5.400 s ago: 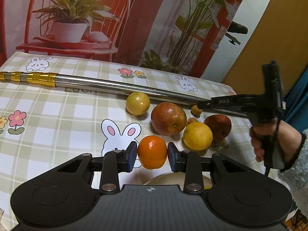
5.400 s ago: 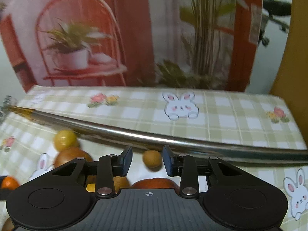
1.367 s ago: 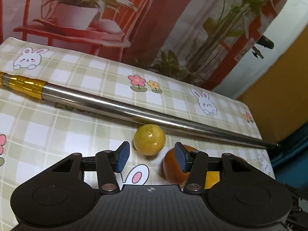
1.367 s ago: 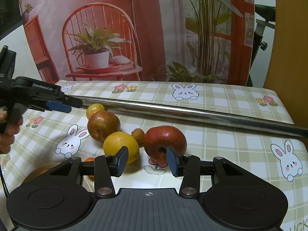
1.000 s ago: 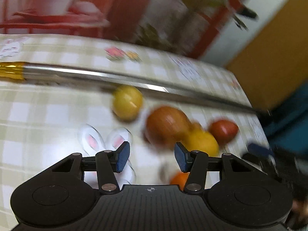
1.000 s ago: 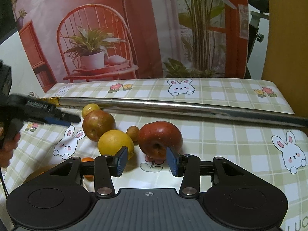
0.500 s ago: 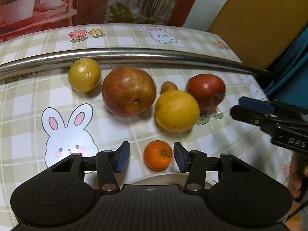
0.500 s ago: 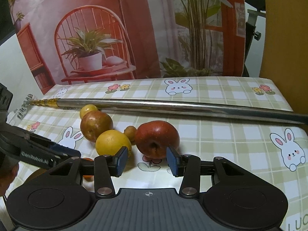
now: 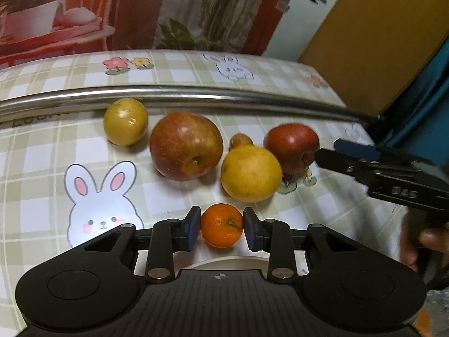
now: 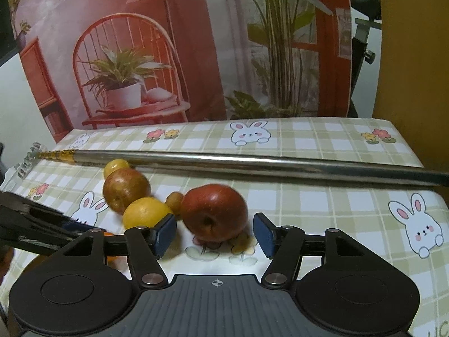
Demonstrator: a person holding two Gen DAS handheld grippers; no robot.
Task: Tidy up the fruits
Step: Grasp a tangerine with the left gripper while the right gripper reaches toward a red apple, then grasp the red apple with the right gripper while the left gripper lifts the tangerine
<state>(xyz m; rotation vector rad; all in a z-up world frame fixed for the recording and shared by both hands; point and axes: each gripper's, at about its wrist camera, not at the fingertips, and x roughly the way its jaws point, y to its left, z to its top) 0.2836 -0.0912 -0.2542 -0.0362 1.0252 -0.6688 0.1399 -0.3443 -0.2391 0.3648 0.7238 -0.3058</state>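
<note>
Matte black plastic left gripper (image 9: 221, 229) with blue rubber pads (image 9: 193, 229), silver pivot screws and ribbed housing; matching black right gripper (image 10: 214, 234) embossed with pale lettering.

1. Cream plate (image 9: 224, 262) – only a rim arc is seen in the left wrist view; the rest is hidden under the left gripper's body.
2. Small brown fruit (image 9: 240, 140) is half covered by the yellow citrus (image 9: 251, 172).
3. Mandarin (image 10: 110, 234) in the right wrist view – reduced to an orange sliver behind gripper parts.
4. Metal pole (image 10: 252, 165) is cut off at the right edge.
5. Person's hand (image 9: 421, 241) is blurred and cropped.
</note>
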